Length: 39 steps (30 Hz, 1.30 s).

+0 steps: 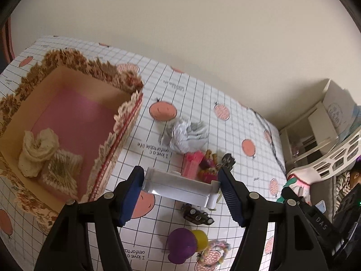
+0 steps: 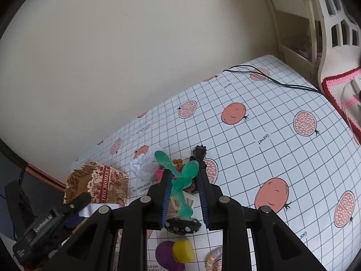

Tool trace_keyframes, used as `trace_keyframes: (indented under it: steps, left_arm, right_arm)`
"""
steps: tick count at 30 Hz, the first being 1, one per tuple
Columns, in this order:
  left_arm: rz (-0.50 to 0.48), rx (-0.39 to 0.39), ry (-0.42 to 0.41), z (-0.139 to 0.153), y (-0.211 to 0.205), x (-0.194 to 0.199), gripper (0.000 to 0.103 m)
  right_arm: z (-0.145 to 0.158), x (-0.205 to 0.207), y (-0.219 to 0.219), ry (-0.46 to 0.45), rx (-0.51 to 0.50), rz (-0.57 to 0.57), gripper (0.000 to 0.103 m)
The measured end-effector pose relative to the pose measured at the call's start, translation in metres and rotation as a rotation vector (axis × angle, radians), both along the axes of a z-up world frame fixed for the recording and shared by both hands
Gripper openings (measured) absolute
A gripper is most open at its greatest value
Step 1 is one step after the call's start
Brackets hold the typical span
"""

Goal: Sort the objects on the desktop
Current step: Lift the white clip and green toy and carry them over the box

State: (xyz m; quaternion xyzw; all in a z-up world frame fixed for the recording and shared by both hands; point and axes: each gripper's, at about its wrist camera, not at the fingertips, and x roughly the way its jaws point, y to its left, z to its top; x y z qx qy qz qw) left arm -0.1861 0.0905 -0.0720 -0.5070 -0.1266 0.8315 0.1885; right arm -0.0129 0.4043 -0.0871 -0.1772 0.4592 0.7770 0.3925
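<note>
My left gripper (image 1: 181, 189) is shut on a clear plastic box (image 1: 180, 188) and holds it above the table, just right of the lace-trimmed storage box (image 1: 74, 122). That box holds a cream crocheted piece (image 1: 37, 150) and a woven piece (image 1: 62, 169). My right gripper (image 2: 183, 194) is shut on a green plastic toy (image 2: 180, 178) and holds it above the pile. On the table lie crumpled paper (image 1: 186, 135), a pink item (image 1: 191, 163), small dark toy cars (image 1: 197, 216) and a purple and yellow toy (image 1: 187, 244).
The table wears a white grid cloth (image 2: 270, 135) with pomegranate prints. A black cable (image 2: 282, 83) lies at its far edge. A white chair (image 2: 334, 33) with a red-edged cushion stands to the right. The wall is close behind.
</note>
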Motion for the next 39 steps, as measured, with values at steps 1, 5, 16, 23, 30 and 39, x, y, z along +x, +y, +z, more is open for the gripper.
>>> trace_keyframes:
  steps: [1,5,16,23,30,39]
  left_arm:
    - [0.005,0.008,0.010,0.005,-0.003,0.001,0.069]
    - [0.020,0.035,0.040,0.017,-0.010,0.003,0.069]
    - [0.092,0.094,0.088,0.036,-0.041,0.002,0.069]
    - [0.165,0.129,0.121,0.048,-0.073,0.003,0.069]
    - [0.256,0.140,0.150,0.055,-0.109,0.004,0.069]
    - [0.369,0.102,0.161,0.055,-0.148,0.003,0.069]
  right_arm:
    - [0.000,-0.001,0.000,0.002,-0.001,0.002,0.026]
    - [0.001,-0.009,-0.002,0.011,-0.004,0.015,0.026]
    - [0.011,-0.045,-0.012,0.042,0.019,0.083,0.025]
    - [0.028,-0.072,-0.029,0.063,0.065,0.143,0.026]
    - [0.042,-0.101,-0.047,0.069,0.095,0.224,0.025]
    - [0.046,-0.147,-0.070,0.087,0.103,0.325,0.026]
